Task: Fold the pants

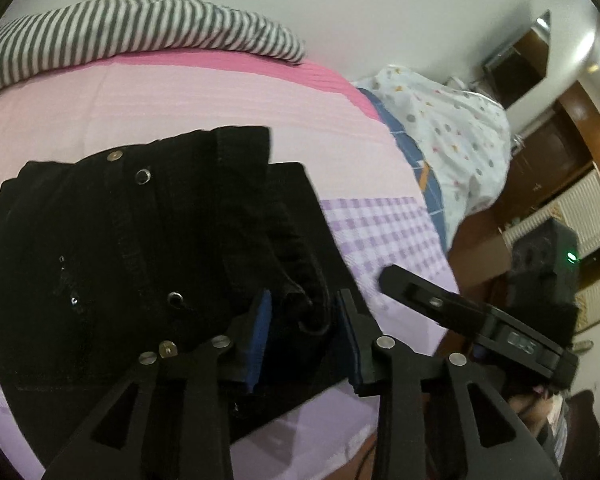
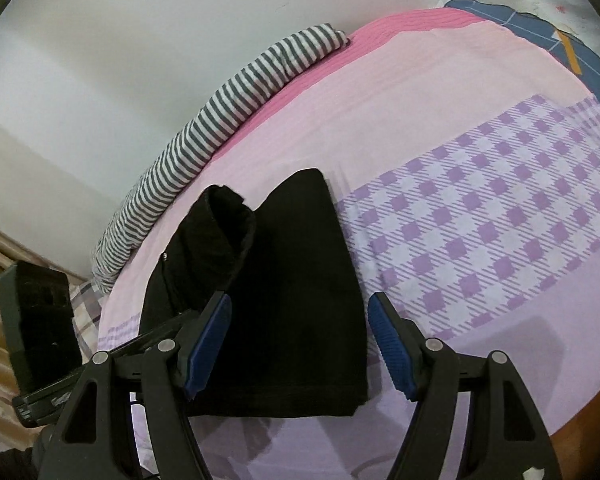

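The left tool (image 1: 302, 320) stood part open, its blue pads either side of a raised fold of the pants (image 1: 148, 264) but not plainly pinching it, so whether it gripped could not be told. The right tool (image 2: 300, 344) stood wide, holding nothing, poised over the cloth's near end. From the left tool the pants spread toward 10 o'clock, rivets and waistband showing; from the right tool they ran toward 12 o'clock, one upturned flap at 11. They lay already doubled over on the bed (image 1: 180, 96), near its front edge. The cloth looked like thick, soft denim: heavy enough to stay put, limp enough to sag, so corners or the hem edge seemed the best hold. A striped blanket (image 2: 204, 120) lay well apart at the wall.
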A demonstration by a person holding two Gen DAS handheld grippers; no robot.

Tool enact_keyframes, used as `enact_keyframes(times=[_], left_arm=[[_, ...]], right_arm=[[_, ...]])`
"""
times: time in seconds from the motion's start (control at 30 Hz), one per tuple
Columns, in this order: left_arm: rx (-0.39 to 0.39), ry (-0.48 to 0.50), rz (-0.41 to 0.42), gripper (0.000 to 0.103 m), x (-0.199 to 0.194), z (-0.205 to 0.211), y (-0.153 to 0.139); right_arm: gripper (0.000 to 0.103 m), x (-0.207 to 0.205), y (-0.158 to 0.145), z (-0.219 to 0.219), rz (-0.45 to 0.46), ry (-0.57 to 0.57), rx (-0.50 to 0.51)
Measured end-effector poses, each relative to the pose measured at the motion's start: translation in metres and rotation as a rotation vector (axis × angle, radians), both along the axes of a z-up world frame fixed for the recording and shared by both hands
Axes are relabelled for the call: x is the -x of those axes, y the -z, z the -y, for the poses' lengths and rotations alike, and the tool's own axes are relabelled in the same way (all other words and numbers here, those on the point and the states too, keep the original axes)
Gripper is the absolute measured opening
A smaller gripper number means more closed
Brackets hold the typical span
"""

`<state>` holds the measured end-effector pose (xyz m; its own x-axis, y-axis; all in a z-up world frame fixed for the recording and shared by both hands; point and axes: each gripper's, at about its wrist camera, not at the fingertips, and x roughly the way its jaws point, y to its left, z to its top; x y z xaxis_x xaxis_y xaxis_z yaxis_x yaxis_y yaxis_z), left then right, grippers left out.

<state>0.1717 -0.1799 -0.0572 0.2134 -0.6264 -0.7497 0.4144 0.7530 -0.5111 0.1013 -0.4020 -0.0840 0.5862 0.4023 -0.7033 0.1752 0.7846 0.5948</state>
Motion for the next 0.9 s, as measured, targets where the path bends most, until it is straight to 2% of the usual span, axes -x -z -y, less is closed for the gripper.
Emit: enact_keyframes(times=[0.1,0.17,0.33,0.5,0.6,0.8,0.83,0.9], left_arm=[[0.005,0.026,0.056,0.04,0.01,-0.011,-0.015],[-0.012,0.022,0.113,0.05,0.017,-0.023,-0.025],[-0.08,-0.048,0.193,0.052,0.023,-0.073,-0.029],[-0.159,-0.158,0.156,0.053,0.017,-0.112,-0.004],[-0.18,-0.188,0.132,0.053,0.016,-0.124,0.01],[-0.212,-0.159,0.165,0.054,0.022,-0.123,0.021],[-0.216,-0.153,0.169,0.056,0.025,-0.124,0.022],[-0.234,-0.141,0.176,0.058,0.025,-0.12,0.025]], right_arm=[[0.069,-0.003,0.002,-0.003,0.003,-0.029,-0.051],[0.069,-0.007,0.004,-0.009,0.001,-0.07,-0.078],[0.069,-0.016,0.017,-0.024,-0.045,-0.164,-0.106],[0.068,-0.025,0.028,-0.03,-0.082,-0.224,-0.104],[0.063,-0.037,0.035,-0.028,-0.092,-0.228,-0.12],[0.064,-0.062,0.043,-0.038,-0.066,-0.271,-0.16],[0.061,-0.066,0.044,-0.04,-0.061,-0.283,-0.168],[0.044,-0.072,0.047,-0.045,-0.07,-0.317,-0.184]])
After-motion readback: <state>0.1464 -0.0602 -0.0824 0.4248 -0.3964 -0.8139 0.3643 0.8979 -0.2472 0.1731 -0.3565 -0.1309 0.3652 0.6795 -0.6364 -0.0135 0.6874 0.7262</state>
